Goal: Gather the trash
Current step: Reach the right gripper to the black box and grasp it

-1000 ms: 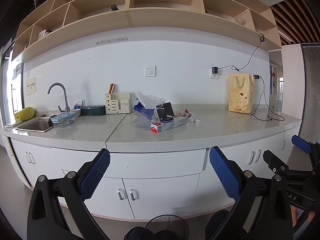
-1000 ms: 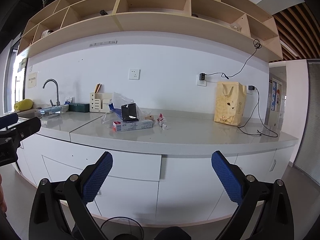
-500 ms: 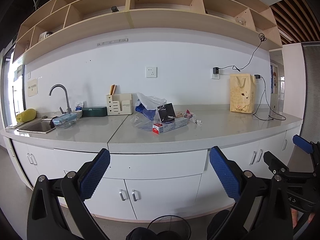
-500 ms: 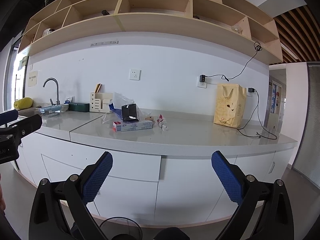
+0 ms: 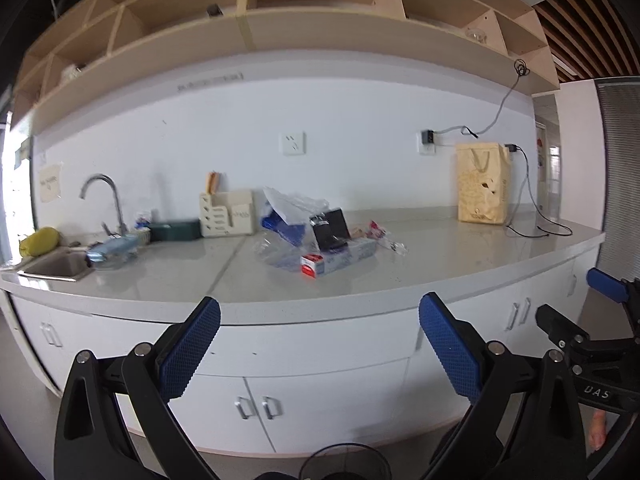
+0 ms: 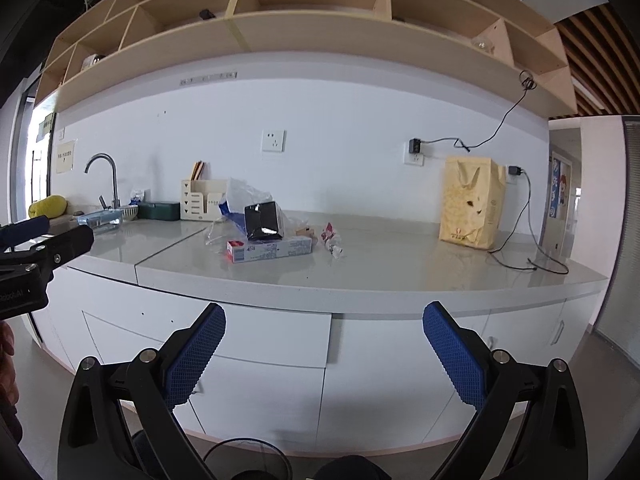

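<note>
A pile of trash lies mid-counter: a long red-and-white carton point(image 5: 338, 259) point(image 6: 269, 249), a black box point(image 5: 331, 229) point(image 6: 263, 221), a clear plastic bag with blue inside point(image 5: 289, 216) point(image 6: 236, 204) and small crumpled wrappers point(image 5: 380, 234) point(image 6: 332, 240). A black wire bin point(image 5: 345, 462) point(image 6: 246, 460) stands on the floor below. My left gripper point(image 5: 318, 344) and right gripper point(image 6: 324, 350) are both open, empty, and well short of the counter, in front of the cabinets.
The grey counter point(image 5: 440, 256) carries a sink with tap point(image 5: 100, 204), a cream organizer point(image 5: 227, 214), a green box point(image 5: 174, 230), a yellow paper bag point(image 5: 483, 182) point(image 6: 472, 208) and a black cable point(image 6: 532, 256). White cabinet doors point(image 5: 256, 408) stand below, open shelves above.
Both views have closed in slightly on the counter and risen a little. The left view is now motion-blurred. Both grippers stay open and empty.
</note>
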`<state>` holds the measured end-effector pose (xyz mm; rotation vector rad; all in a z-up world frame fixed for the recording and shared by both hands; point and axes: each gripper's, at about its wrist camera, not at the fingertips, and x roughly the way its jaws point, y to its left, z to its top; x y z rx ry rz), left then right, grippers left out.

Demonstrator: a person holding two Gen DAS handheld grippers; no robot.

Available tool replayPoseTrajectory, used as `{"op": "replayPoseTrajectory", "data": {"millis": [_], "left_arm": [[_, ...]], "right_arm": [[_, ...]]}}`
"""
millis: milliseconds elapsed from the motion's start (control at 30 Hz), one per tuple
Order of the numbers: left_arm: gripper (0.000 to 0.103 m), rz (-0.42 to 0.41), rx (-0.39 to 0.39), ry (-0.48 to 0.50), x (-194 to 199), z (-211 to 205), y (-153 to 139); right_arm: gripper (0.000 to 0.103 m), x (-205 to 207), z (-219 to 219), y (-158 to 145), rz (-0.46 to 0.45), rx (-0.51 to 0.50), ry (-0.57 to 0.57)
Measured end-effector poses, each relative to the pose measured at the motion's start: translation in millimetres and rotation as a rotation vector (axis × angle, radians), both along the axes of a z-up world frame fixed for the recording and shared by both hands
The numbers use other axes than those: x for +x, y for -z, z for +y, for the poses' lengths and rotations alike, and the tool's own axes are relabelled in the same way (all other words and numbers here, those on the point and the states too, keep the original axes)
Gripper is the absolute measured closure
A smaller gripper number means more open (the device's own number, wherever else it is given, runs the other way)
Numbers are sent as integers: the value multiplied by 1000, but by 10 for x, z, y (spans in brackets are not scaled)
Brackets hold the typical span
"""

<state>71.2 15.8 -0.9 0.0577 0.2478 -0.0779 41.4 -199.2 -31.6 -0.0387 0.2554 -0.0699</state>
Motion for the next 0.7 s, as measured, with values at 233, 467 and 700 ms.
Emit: {"op": "replayPoseTrajectory", "data": {"millis": [233, 467, 700], "left_arm": [[4, 41, -29, 12, 862, 164, -34], [4, 83, -58, 32, 1923, 415, 68], [4, 122, -150, -2, 2712, 808, 340]], "right_arm": [[3, 810, 44, -104, -1, -30, 19], [3, 1925, 357, 7, 25, -228, 11], [3, 2825, 699, 240, 64, -297, -58]]}}
